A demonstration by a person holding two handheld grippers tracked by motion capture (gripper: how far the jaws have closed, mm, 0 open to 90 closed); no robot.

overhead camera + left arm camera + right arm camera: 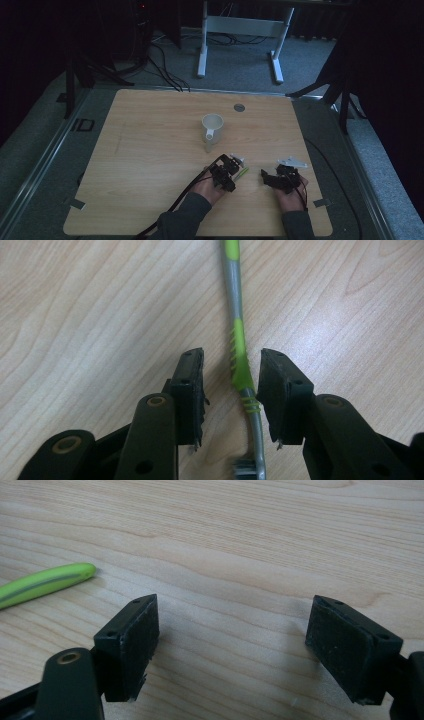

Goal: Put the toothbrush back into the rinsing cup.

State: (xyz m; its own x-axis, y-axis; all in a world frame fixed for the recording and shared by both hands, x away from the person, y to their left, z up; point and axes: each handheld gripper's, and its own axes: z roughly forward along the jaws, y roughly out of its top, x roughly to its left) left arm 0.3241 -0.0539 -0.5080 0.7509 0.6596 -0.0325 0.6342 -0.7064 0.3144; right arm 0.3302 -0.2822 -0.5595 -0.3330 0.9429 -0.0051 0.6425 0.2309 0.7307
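A green and grey toothbrush lies flat on the wooden table. My left gripper is down over the toothbrush, open, with one pad on each side of the green grip section. The right-hand pad is very close to the handle, while a gap stays on the other side. The bristle head lies back near the gripper's body. In the high view the left gripper sits at the toothbrush. My right gripper stands wide open above bare wood, with the toothbrush's green handle end to its left. The right gripper is right of the toothbrush.
A white mug stands upright beyond the grippers, near the table's middle. A small round grey disc sits near the far edge. A desk frame and cables lie on the floor behind the table.
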